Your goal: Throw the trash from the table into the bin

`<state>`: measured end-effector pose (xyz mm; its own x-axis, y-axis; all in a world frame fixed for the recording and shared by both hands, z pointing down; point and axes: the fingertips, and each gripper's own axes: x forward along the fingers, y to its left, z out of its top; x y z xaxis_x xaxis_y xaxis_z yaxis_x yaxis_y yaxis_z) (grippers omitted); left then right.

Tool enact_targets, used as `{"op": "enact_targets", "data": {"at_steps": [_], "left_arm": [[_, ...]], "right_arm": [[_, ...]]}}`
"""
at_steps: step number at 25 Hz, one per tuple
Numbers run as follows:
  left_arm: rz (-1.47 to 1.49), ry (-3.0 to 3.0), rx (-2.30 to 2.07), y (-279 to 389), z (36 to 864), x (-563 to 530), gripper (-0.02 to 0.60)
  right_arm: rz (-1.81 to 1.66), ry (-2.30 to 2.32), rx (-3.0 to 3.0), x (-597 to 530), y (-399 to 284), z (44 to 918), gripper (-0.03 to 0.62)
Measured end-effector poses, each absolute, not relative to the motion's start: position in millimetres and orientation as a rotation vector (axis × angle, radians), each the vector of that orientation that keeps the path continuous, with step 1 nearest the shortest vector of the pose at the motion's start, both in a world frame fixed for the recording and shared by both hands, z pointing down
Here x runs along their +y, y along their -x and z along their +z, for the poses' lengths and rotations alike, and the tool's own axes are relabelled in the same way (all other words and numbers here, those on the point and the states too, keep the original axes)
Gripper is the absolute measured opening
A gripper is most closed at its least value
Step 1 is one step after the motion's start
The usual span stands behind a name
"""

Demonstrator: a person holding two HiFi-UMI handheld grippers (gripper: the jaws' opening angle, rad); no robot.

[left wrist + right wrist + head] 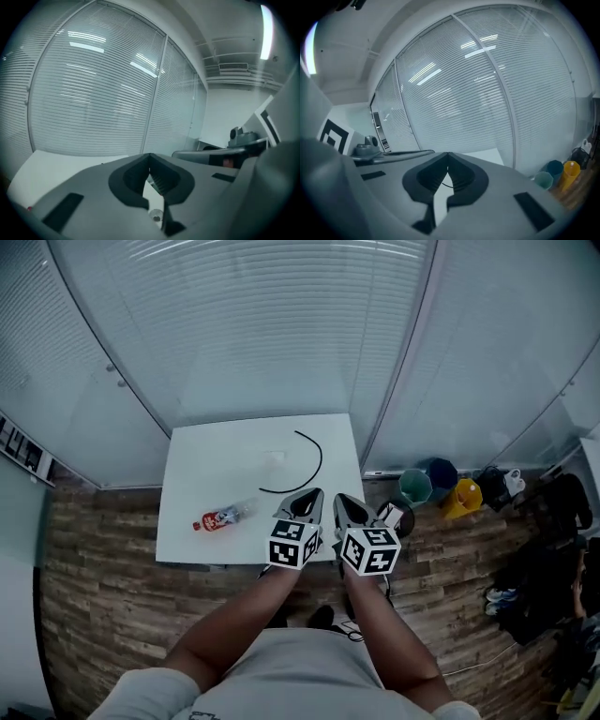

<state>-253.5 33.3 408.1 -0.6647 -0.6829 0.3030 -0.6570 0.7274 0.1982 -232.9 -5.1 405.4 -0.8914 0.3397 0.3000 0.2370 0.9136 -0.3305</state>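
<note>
While fingers of left gripper (312, 495) and right gripper (341, 501) stood closed, empty: bottle (225, 517) on table (216, 465), judged light, crushable, slippery; best gripped mid-body

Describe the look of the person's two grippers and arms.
Both the left gripper and right gripper have grey pointed jaws with dark ribbed pads; each carries a white cube printed with black square markers. The shirt is light and short-sleeved.

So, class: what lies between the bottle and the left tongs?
Nothing. In the head view, only bare table separates the bottle from the left tongs. The cable curves past farther back.
</note>
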Motion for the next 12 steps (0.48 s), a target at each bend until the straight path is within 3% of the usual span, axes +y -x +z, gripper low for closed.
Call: {"op": "enact_targets", "data": {"at_steps": [12], "left_arm": [[-0.131,-0.826,-2.688,284,393,117,0.006]], "right_arm": [[0.327,0.667,-2.673,80,267,397,0.006]]}}
